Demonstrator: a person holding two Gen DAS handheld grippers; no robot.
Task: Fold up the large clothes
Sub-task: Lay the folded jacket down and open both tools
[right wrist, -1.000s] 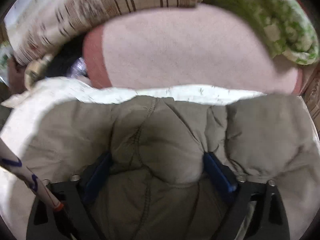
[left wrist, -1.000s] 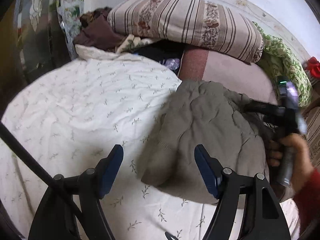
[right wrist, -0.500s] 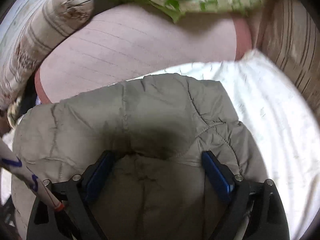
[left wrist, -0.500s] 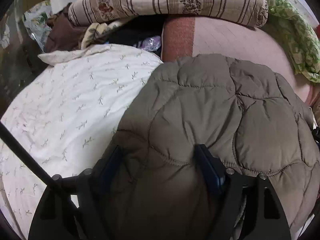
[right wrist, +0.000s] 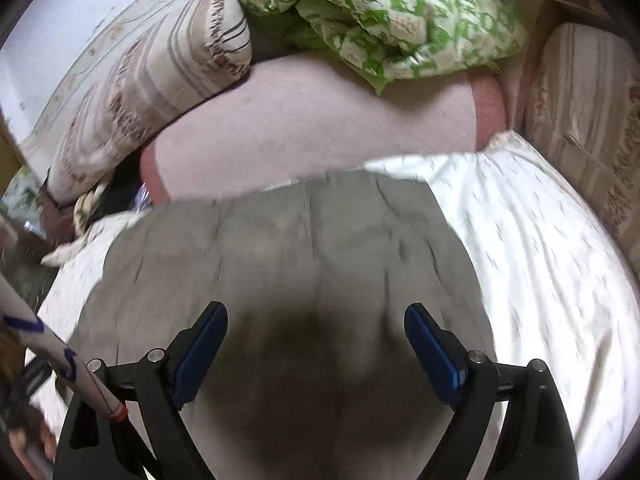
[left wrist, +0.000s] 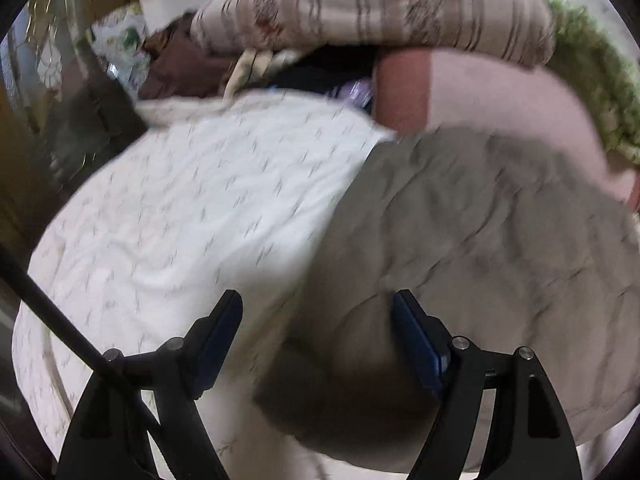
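A grey-brown quilted jacket [left wrist: 480, 248] lies folded in a bundle on the white patterned bedsheet [left wrist: 192, 216]. My left gripper [left wrist: 318, 332] is open just above the jacket's left front corner; its fingers hold nothing. In the right wrist view the jacket [right wrist: 280, 264] fills the middle of the frame. My right gripper [right wrist: 316, 344] is open above it, with the fabric below and between the blue pads [right wrist: 434, 354], not pinched. Both views are blurred by motion.
A pink bolster [right wrist: 312, 120] lies behind the jacket, with a striped pillow [left wrist: 380, 4] and a green-patterned quilt [right wrist: 384, 12] on top. Dark clothes [left wrist: 180, 68] are piled at the back left. Another striped cushion [right wrist: 588, 120] stands at the right of the bed.
Both grippers have pulled back and up from the jacket. The left view now shows more bedsheet at left; the right view shows the whole bundle and sheet at right.
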